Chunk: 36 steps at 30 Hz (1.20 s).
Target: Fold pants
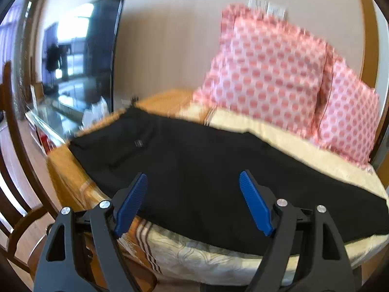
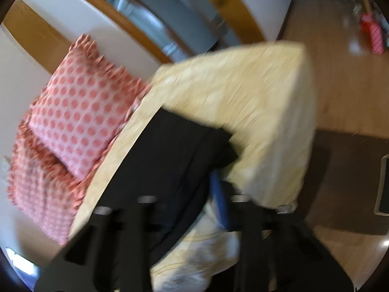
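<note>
Black pants [image 1: 194,165] lie stretched across the bed [image 1: 304,150], waistband at the far left, legs running right. My left gripper [image 1: 193,182] is open and empty, its blue pads [image 1: 132,202] held just above the pants' near edge. In the blurred right wrist view the pants' leg end [image 2: 175,160] lies on the yellow bedspread [image 2: 255,112]. My right gripper [image 2: 194,194] is at that leg end. One blue finger [image 2: 220,199] shows beside the cloth and the other is hidden, so I cannot tell whether the gripper holds the cloth.
Pink polka-dot pillows [image 1: 279,77] lean against the wall at the back of the bed. A TV [image 1: 82,48] on a glass stand [image 1: 48,121] is at the left, a wooden chair [image 1: 14,194] nearer. Wooden floor [image 2: 340,73] lies beyond the bed's end.
</note>
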Tool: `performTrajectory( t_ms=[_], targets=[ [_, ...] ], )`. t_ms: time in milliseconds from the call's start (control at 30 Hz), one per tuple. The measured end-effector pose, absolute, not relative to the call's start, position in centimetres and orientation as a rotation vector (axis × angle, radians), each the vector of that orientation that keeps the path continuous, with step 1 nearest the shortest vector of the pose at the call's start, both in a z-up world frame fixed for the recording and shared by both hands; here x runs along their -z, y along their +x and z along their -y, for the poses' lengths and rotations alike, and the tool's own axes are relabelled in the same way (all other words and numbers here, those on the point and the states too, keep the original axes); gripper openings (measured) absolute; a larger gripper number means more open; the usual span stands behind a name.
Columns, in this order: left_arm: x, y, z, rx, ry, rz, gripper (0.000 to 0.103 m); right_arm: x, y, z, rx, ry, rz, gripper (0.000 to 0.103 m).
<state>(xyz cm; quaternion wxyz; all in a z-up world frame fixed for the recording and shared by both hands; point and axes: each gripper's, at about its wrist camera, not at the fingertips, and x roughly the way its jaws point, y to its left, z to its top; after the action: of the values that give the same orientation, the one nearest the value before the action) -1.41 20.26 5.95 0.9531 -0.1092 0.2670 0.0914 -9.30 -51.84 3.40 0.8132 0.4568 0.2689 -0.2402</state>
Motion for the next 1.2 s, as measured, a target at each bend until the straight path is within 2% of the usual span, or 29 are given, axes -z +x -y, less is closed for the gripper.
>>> performTrajectory(
  t_ms=[100, 233, 367, 433, 567, 667, 900, 933, 1000, 1133, 1200],
  targets=[
    [-3.7, -0.6, -20.8, -0.169, -0.251, -0.621, 0.079, -3.2, -8.6, 51.4, 0.488, 0.947, -0.542, 0.005],
    [-2.4, -0.6, -20.7, -0.165, -0.246, -0.642, 0.079, -8.0, -5.0, 47.2, 0.303, 0.861, -0.468, 0.004],
    [-2.4, -0.6, -20.6, -0.170, -0.252, -0.632, 0.082, -13.1, 1.8, 36.8, -0.093, 0.726, -0.466, 0.004],
    [-2.6, -0.8, -21.0, -0.165, -0.278, -0.629, 0.082, -14.0, 5.0, 29.9, -0.311, 0.665, -0.514, 0.004],
    [-3.9, -1.9, -22.2, -0.142, -0.353, -0.614, 0.082, -10.5, 9.0, 15.9, -0.648, 0.501, -0.762, 0.004],
    [-4.7, -3.2, -23.8, -0.172, -0.369, -0.596, 0.082, -6.9, 9.0, 10.3, -0.711, 0.380, -0.906, 0.004],
    [-4.8, -4.5, -29.0, -0.297, -0.473, -0.580, 0.082, -8.2, 7.0, 8.6, -0.745, 0.249, -0.826, 0.004],
    [-4.7, -4.5, -29.7, -0.296, -0.505, -0.583, 0.082, -7.8, 6.6, 7.8, -0.759, 0.199, -0.835, 0.007],
    [-4.5, -4.3, -31.0, -0.294, -0.560, -0.590, 0.082, -6.9, 5.5, 6.3, -0.779, 0.100, -0.871, 0.017],
    [-4.3, -4.1, -32.9, -0.297, -0.628, -0.603, 0.082, -7.0, 3.2, 5.8, -0.855, 0.024, -0.851, 0.068],
    [-4.2, -4.1, -33.8, -0.312, -0.657, -0.600, 0.082, -7.8, 3.0, 6.2, -0.861, 0.058, -0.806, 0.071]
  ],
)
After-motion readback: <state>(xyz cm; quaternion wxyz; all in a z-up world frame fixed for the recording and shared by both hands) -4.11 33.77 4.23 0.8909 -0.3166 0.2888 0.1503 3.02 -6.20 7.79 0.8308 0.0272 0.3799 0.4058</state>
